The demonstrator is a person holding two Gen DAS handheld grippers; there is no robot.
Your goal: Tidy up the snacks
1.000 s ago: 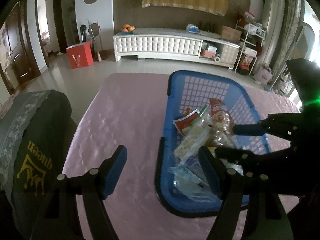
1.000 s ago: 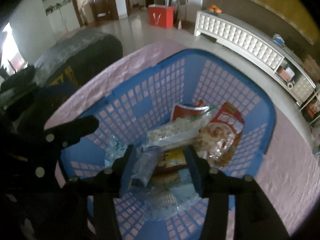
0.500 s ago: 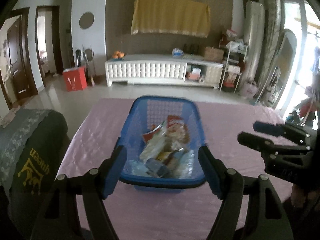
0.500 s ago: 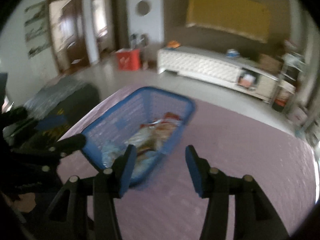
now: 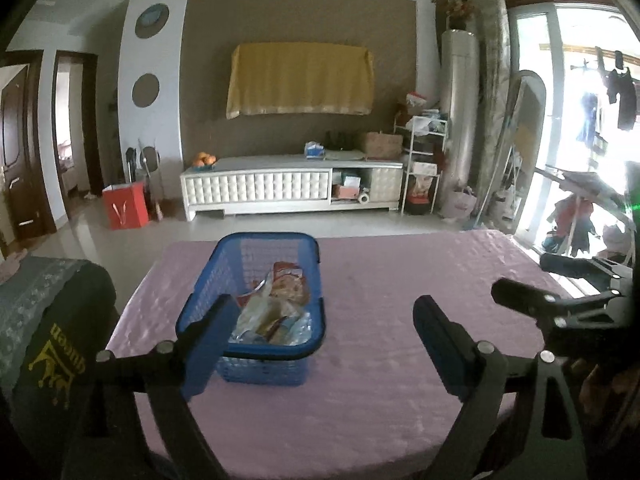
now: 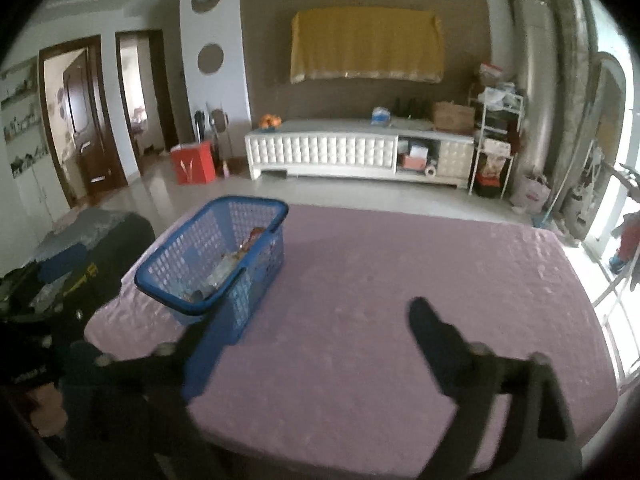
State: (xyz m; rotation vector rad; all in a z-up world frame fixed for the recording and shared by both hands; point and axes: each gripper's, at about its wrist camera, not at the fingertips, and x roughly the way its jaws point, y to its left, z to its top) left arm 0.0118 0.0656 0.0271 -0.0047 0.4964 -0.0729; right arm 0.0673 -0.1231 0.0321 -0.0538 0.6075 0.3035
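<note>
Both the left gripper (image 5: pixel 322 316) and right gripper (image 6: pixel 308 330) are opening wide, holding nothing; the snacks (image 5: pixel 276 308) are sitting gathered in the blue basket (image 5: pixel 312 344) at ten o'clock, apparently tidied.

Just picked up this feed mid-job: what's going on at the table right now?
A person holds a gripper in each hand above a table with a pink cloth. The snack packets are piled in the blue basket on its left part. The left gripper and the right gripper are both opening with nothing between their jaws. No packets lie on the cloth that shows.
</note>
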